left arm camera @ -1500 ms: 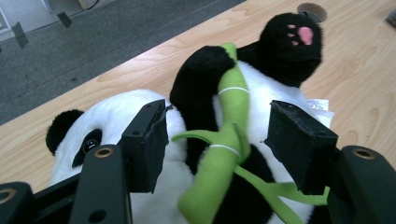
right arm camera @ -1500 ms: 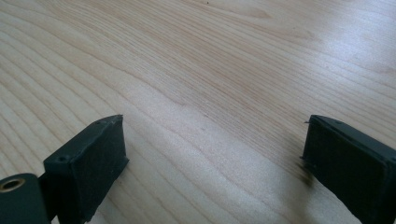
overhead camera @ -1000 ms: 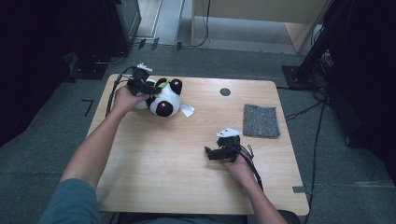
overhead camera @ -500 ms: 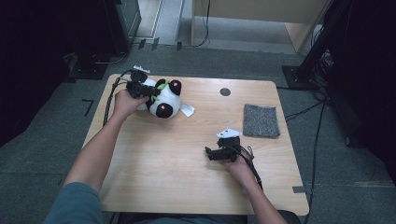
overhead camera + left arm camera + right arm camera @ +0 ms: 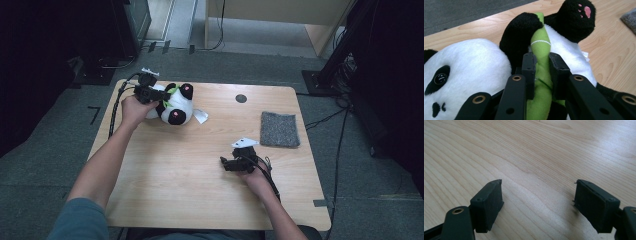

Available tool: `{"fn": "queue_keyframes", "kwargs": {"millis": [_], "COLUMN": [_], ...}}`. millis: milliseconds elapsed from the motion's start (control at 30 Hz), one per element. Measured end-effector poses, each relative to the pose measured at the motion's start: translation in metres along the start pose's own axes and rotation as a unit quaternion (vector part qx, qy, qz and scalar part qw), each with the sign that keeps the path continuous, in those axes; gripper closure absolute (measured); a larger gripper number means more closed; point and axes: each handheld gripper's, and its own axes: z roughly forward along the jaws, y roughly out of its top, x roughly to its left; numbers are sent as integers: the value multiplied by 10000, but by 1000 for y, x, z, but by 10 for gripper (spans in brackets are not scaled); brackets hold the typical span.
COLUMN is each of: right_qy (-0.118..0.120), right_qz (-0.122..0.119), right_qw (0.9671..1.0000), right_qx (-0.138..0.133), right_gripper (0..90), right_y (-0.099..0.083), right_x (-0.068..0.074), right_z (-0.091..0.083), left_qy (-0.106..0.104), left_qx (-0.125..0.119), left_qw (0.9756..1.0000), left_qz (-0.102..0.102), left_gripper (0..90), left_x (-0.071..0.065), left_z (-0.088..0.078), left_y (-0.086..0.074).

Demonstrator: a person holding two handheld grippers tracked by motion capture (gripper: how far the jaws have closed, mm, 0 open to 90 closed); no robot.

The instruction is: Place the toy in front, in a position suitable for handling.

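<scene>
A black-and-white panda plush (image 5: 172, 105) lies on the wooden table (image 5: 165, 175) at the back left, holding a green bamboo stalk (image 5: 541, 57). My left gripper (image 5: 156, 93) is shut on that green stalk; its jaws have just been closing and both pads (image 5: 529, 72) now press the fabric from either side. The panda's face (image 5: 439, 82) lies to the left of the jaws, and a black paw with a pink sole (image 5: 579, 17) rises beyond them. My right gripper (image 5: 226, 163) rests low over bare wood at the front right, open with nothing between its pads (image 5: 489, 202); its jaws have just been closing a little.
A grey felt square (image 5: 280, 129) lies at the right of the table, beyond the right gripper. A small dark round hole (image 5: 241, 98) marks the back middle. A white tag (image 5: 201, 116) sticks out from the panda. Dark equipment and cables surround the table.
In the high view the left hand has stayed at the panda's left side and the right hand has kept its place. No clear shift of the panda shows.
</scene>
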Motion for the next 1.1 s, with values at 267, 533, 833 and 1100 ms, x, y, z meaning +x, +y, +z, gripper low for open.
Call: {"fn": "queue_keyframes", "kwargs": {"millis": [267, 533, 833, 1100], "right_qy": [27, 85, 8, -86], "right_qz": [167, 468, 560, 671], "right_qw": [9998, 9989, 9981, 9969], "right_qx": [125, 43, -242, -404], "right_gripper": [305, 306, 306, 306], "right_y": [3, 5, 7, 6], "right_x": [-3, -12, -19, -27], "right_z": [-3, -7, -16, -24], "left_qy": [48, -93, -433, -701], "left_qx": [-29, 44, -44, -155], "left_qw": [9999, 9998, 9987, 9974], "left_qz": [-155, 149, 274, 108], "left_gripper": [769, 768, 768, 768], "left_x": [-12, -42, -79, -104], "left_z": [-12, -26, -40, -47], "left_y": [5, 7, 0, -30]}}
